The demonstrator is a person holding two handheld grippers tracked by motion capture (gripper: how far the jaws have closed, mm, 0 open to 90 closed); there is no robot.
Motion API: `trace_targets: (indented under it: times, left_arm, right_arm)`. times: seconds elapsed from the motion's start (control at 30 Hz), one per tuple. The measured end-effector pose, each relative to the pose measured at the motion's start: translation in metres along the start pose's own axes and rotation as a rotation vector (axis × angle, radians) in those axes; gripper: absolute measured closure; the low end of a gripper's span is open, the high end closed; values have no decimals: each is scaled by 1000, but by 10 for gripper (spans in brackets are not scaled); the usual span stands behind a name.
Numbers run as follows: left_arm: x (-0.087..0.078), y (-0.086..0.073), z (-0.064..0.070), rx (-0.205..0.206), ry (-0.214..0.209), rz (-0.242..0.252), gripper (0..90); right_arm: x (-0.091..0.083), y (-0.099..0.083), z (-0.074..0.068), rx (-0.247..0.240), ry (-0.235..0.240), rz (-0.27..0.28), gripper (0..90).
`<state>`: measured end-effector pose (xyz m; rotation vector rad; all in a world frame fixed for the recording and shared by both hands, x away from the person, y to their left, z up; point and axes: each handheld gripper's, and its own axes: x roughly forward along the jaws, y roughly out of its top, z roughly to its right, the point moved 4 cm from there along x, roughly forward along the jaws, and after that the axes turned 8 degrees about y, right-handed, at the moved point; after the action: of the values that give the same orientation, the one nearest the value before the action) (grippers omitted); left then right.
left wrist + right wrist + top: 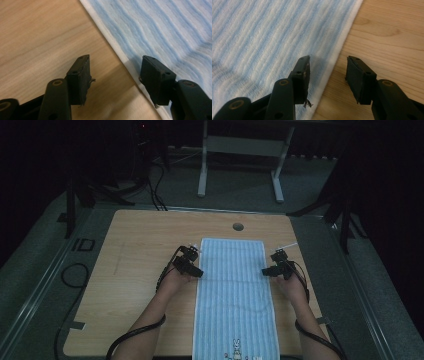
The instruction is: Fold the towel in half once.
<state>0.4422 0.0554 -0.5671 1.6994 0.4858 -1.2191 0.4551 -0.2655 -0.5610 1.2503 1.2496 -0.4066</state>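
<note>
Most of what we see is the wooden table [135, 285], pale and bare to either side of the blue striped towel [234, 285], which lies flat and lengthwise down its middle, reaching from near the round hole [238, 226] at the far side to the near edge, where a small rabbit picture [236, 346] shows on it. We have open wood on the left of the towel, wider than the strip left on the right. Our left gripper [196, 271] sits at the towel's left long edge, our right gripper [269, 270] at its right long edge, about level with each other.

In the left gripper view the jaws stand spread, one over bare wood and one over the white hem [117, 50], which runs slantwise between them. In the right gripper view the jaws are likewise spread, one above the striped cloth, the other above wood, with the hem [342, 47] between. We see nothing pinched in either pair.
</note>
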Motion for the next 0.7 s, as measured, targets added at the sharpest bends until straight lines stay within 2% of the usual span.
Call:
trace_targets:
  times: [0.07,0.17,0.2,0.27,0.3,0.33,0.4,0.47,0.5,0.6,0.67,0.7]
  left_arm:
    - [1,2,2,1,6,4,409]
    - [2,3,6,31,30,8,410]
    - [2,3,7,40,35,14,418]
    - [2,3,10,43,38,24,468]
    - [2,3,12,48,30,30,515]
    - [1,4,15,60,20,32,598]
    - [0,4,19,74,-2,29,731]
    - [0,4,21,73,-25,26,835]
    - [0,4,21,81,-20,31,860]
    - [-7,4,18,52,-44,53,875]
    - [-12,4,17,50,-50,60,876]
    - [-23,4,15,52,-73,85,876]
  right_arm:
    - [3,1,-1,-2,-3,-6,538]
    - [5,2,-2,-12,-29,-10,566]
    - [5,3,-1,-10,-34,-9,620]
    - [5,2,-4,-26,-41,-13,673]
    - [6,2,-7,-41,-44,-11,736]
    - [6,2,-9,-57,-41,-13,789]
    - [7,2,-14,-84,-54,-20,849]
    - [8,2,-17,-107,-72,-18,868]
    - [8,2,-17,-110,-78,-15,877]
    - [3,2,-19,-111,-71,2,893]
    - [-1,2,-20,-110,-61,14,893]
    - [-6,2,-21,-109,-53,31,894]
